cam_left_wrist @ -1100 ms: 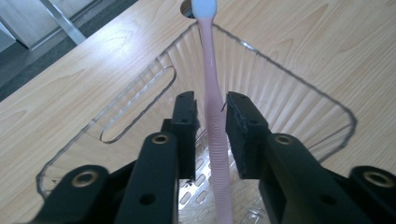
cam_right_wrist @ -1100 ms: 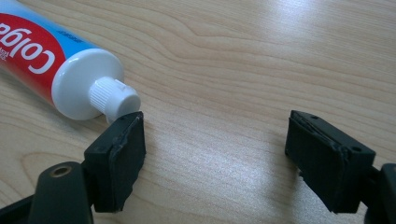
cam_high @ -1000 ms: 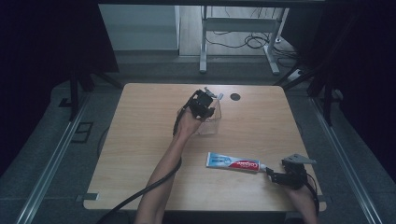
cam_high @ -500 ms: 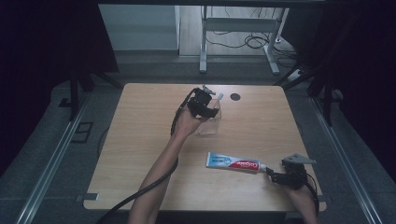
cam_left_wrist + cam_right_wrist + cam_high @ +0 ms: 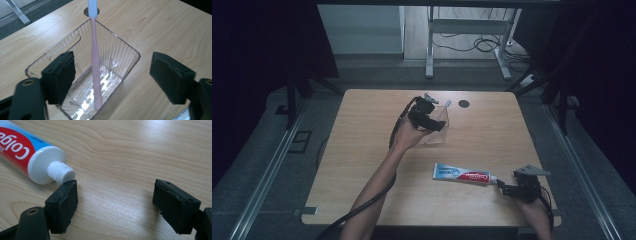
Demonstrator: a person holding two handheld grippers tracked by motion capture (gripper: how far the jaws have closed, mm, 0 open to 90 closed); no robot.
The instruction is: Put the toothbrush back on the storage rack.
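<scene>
Toothbrush (image 5: pixel 95 65) stands in clear holder (image 5: pixel 125 53), leaning on its rim, released. Left gripper (image 5: pixel 112 80) jaws, just opening, stand wide and empty. Right gripper (image 5: pixel 115 205) wide open beside toothpaste (image 5: pixel 30 155), ready.

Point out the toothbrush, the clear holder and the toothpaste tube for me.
toothbrush (image 5: pixel 95 65), left gripper view, pink handle mid-length.
clear holder (image 5: pixel 126 53), left gripper view, ribbed right wall.
toothpaste tube (image 5: pixel 462 173), high view, middle of the tube body.
</scene>
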